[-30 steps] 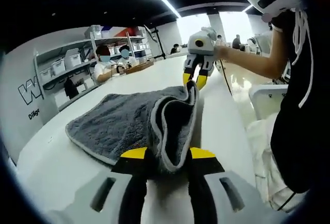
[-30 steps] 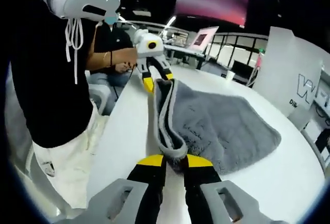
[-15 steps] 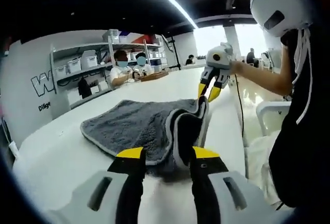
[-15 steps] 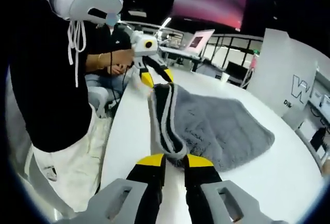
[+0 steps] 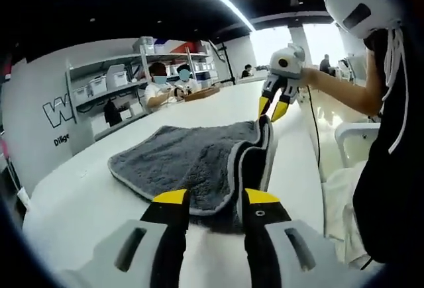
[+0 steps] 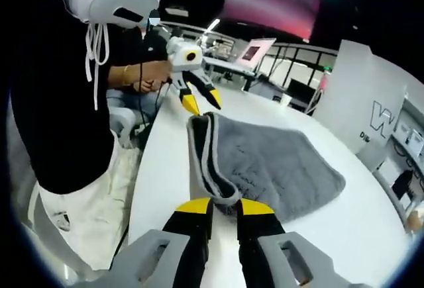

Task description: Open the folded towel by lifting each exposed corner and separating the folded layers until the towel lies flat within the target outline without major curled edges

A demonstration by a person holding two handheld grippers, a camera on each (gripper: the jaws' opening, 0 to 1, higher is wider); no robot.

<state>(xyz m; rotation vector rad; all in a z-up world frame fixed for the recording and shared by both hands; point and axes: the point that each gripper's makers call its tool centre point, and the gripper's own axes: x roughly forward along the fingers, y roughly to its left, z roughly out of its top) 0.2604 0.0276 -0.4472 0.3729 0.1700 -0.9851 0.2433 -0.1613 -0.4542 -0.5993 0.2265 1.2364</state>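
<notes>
Lowered, the towel [image 5: 192,162] lies released; left tongs [image 5: 216,198] and right tongs [image 6: 225,206] apart.

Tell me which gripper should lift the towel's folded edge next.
Right, probably. The towel has its folded edge lying right at the tips of the right gripper, while the left gripper hangs with spread jaws just past the far corner.

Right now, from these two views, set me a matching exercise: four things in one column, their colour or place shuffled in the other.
1. folded towel
2. table
3. left gripper fingertips
4. shelving unit

a. white
b. against the wall
c. grey
d. yellow

Pairs: 1-c, 2-a, 3-d, 4-b.
</notes>
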